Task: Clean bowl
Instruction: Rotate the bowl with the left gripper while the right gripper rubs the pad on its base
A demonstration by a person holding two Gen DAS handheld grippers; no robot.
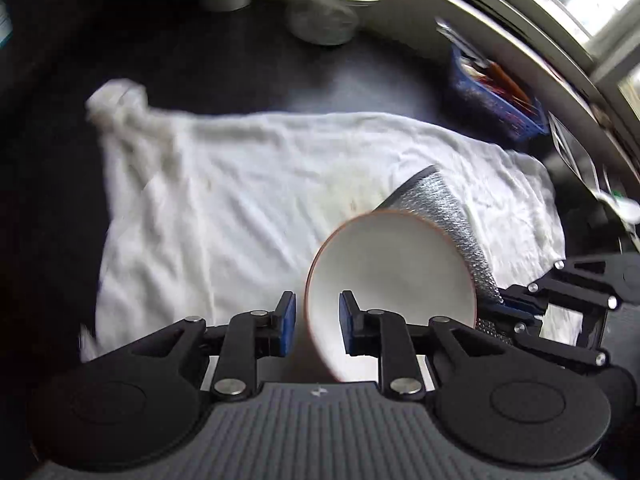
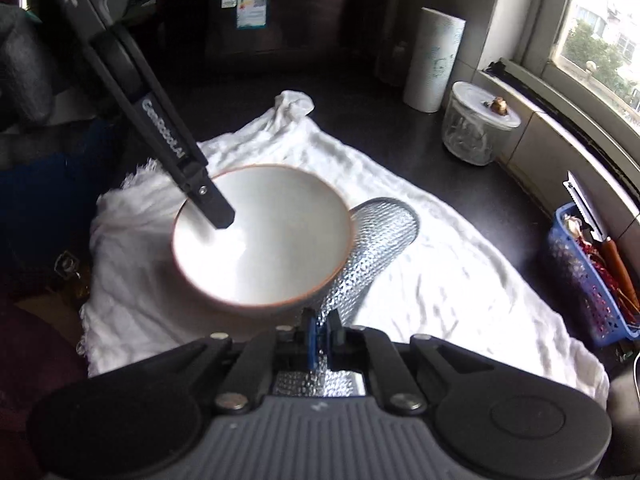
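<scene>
A white bowl (image 1: 392, 272) (image 2: 264, 236) with a brown rim sits on a white towel (image 1: 240, 208) (image 2: 440, 280). My left gripper (image 1: 318, 326) straddles the bowl's near rim, one pad outside and one inside, with a gap showing on both sides; it is open. One of its fingers (image 2: 208, 204) reaches into the bowl in the right wrist view. My right gripper (image 2: 320, 336) (image 1: 560, 312) is shut on a silver scouring cloth (image 2: 372, 248) (image 1: 440, 208), which lies against the bowl's outer side on the right.
The towel lies on a dark counter (image 1: 240, 60). At the back stand a lidded glass jar (image 2: 476, 124) (image 1: 324, 12) and a paper roll (image 2: 434, 60). A blue basket (image 2: 588, 276) (image 1: 492, 96) of utensils stands by the window sill.
</scene>
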